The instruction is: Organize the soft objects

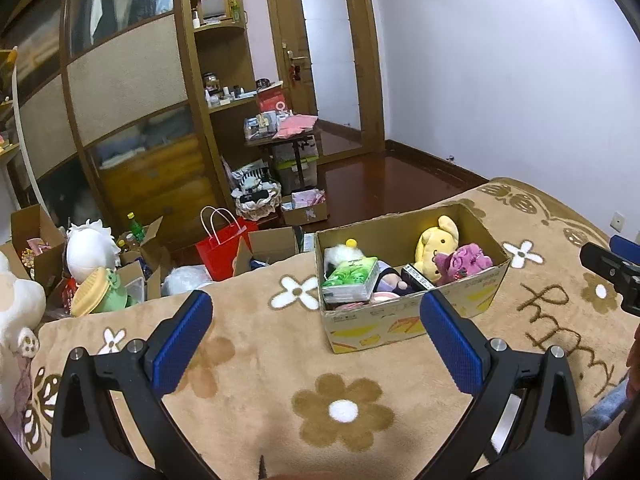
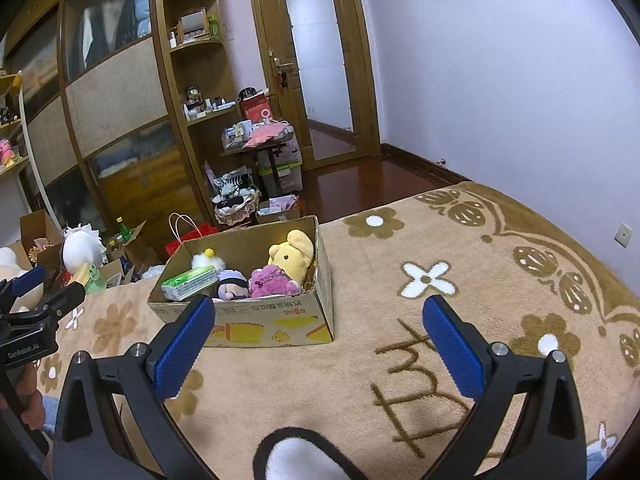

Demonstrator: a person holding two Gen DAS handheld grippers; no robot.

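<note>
A cardboard box (image 1: 404,320) stands on the beige flowered blanket (image 1: 256,360). It holds a yellow plush (image 1: 434,246), a purple plush (image 1: 464,262), a green tissue pack (image 1: 352,276), a white fluffy toy and a dark-haired doll. In the right wrist view the same box (image 2: 276,322) shows the yellow plush (image 2: 292,254), purple plush (image 2: 270,282) and tissue pack (image 2: 190,282). My left gripper (image 1: 316,332) is open and empty, just short of the box. My right gripper (image 2: 318,334) is open and empty, to the right of the box.
Off the blanket's left edge lie a white-haired plush (image 1: 90,248), a green frog toy (image 1: 104,292), a red paper bag (image 1: 222,250) and open cartons. A wardrobe, shelves and a cluttered stand are behind. The right gripper's tip (image 1: 612,268) shows at the right edge.
</note>
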